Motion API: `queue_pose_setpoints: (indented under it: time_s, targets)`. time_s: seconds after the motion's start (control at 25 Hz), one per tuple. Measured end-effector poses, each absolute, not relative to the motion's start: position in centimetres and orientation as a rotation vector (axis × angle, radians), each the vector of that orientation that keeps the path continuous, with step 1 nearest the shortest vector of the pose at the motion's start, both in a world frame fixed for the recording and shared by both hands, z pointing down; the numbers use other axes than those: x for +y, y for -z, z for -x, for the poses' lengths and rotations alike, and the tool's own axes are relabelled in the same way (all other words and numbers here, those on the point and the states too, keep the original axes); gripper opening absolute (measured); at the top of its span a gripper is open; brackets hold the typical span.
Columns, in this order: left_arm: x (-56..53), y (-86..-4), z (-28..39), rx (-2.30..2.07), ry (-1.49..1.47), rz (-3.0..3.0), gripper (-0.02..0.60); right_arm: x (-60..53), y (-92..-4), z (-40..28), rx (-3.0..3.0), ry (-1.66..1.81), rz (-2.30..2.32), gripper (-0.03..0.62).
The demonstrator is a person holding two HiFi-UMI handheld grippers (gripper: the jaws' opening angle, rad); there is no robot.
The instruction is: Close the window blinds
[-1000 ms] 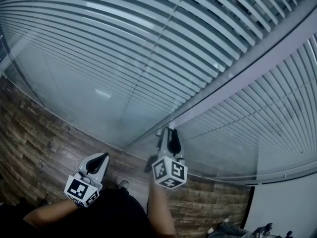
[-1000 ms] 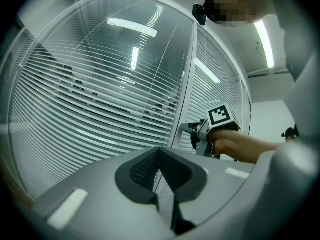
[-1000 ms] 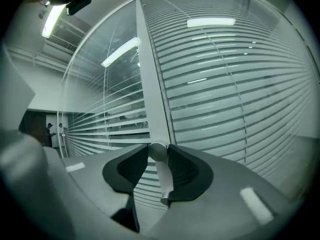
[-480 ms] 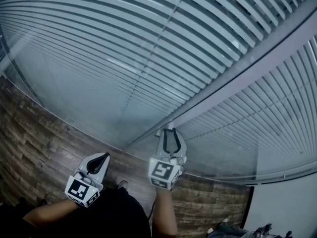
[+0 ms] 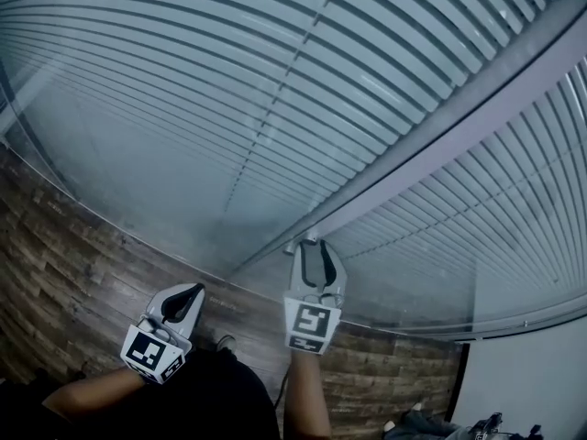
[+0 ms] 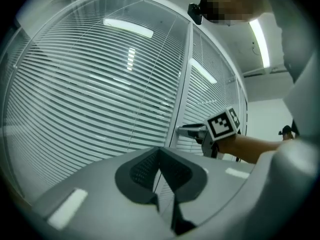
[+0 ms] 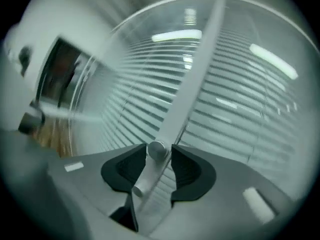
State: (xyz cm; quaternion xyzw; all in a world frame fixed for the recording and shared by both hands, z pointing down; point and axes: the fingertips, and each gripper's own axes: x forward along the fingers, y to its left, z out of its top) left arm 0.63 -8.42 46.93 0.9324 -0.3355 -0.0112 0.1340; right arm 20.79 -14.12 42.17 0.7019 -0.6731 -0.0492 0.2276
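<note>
1. The window blinds (image 5: 183, 81) hang behind a glass pane (image 5: 138, 191) on the far side and fill most of the head view. Their slats run level, with thin dark lines showing between them.
2. A pale frame bar (image 5: 440, 145) divides the left section of blinds from the right one.
3. A small round knob (image 7: 156, 150) on a short pale stem (image 7: 142, 179) sticks out toward the viewer at the near end of that bar.
4. The right gripper (image 5: 316, 246) reaches forward to the bar and points slightly downward. Its marker cube (image 5: 312, 326) faces the head camera.
5. The knob stands between the right gripper's dark pads (image 7: 192, 171). The jaws have just been opening, and they now sit slightly spread with a thin gap beside the knob, so nothing is pinched.
6. The left gripper (image 5: 191, 291) is held level, nearer the body and well to the left of the right one, clear of the glass.
7. Its jaws are pressed together with nothing between them.
8. Both forearms (image 5: 307, 401) come in from the near edge, above a wooden plank floor (image 5: 73, 273).
</note>
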Motion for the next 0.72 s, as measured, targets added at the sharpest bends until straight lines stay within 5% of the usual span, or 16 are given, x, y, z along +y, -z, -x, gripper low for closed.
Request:
queue_pose_setpoints:
  time_s: [0.24, 0.72]
  targets:
    - [-8.61, -47.21, -0.62, -0.971, 0.043, -2.678, 0.002, -14.04, -42.73, -21.59, -2.195, -0.486, -2.349, 0.150]
    - [-8.91, -46.91, -0.30, -0.996, 0.039, -2.670, 0.002, -14.09, -42.05, -21.44, -2.080, -0.224, -2.251, 0.127]
